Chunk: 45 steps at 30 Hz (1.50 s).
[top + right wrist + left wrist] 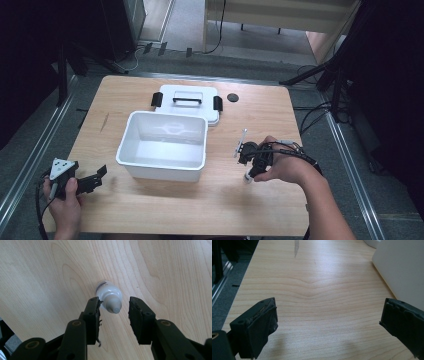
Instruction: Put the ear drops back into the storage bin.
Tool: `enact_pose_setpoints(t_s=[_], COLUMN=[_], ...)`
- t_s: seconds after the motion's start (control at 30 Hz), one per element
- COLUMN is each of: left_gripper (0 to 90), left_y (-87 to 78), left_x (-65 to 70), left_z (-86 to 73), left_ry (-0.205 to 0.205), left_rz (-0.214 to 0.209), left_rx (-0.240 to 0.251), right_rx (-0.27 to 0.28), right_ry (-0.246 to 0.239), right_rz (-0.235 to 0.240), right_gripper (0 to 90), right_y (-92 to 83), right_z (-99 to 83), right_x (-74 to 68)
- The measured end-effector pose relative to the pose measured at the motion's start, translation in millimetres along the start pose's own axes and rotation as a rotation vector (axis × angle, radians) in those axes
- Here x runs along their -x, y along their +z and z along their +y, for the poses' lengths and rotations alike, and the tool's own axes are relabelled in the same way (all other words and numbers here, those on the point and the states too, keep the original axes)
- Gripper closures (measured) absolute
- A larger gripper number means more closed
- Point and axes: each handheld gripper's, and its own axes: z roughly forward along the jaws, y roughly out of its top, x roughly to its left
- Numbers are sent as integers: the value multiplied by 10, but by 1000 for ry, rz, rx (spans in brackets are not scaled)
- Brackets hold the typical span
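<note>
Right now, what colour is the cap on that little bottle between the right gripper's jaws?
Grey, on a white bottle; the right gripper view shows it best.

Overhead light falls evenly on my counter (200, 210) in the high view, bright on the pale wood, while the surroundings on both sides sink into near black. A soft white glare sits inside the white box (163, 145), washing out its floor. That view is a bit soft and grainy throughout. Through my left gripper view, a broad sheen runs across the wood grain, and faint soft shadows lie below the black pads, which look blurred up close. My right gripper view is sharp on the wood grain; the small bottle (109, 296) shows a highlight on its shoulder and a gentle shadow beside it.
</note>
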Motion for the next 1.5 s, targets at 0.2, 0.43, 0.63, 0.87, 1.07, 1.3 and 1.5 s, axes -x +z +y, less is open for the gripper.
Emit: enact_pose_setpoints(t_s=[0.2,0.43,0.63,0.87,1.07,1.3,1.5], left_gripper=[14,14,14,14,14,14,14], left_y=[-1,-1,0,1,2,1,3], left_x=[0,1,4,7,8,5,0], left_z=[-1,-1,-1,-1,0,1,1], left_ry=[-1,0,3,5,6,4,2], left_rz=[-2,-2,0,3,2,-1,-1], left_rx=[2,1,0,2,0,-1,0], right_rx=[-22,-11,37,56,71,81,96], right_ry=[26,57,64,25,-6,-13,-32], right_rz=[26,81,109,110,88,88,67], right_gripper=[626,684,719,720,720,720,720], right_y=[76,171,164,120,-66,-363,-626], right_z=[34,12,-52,-69,-29,106,231], right_x=[34,71,93,86,105,131,152])
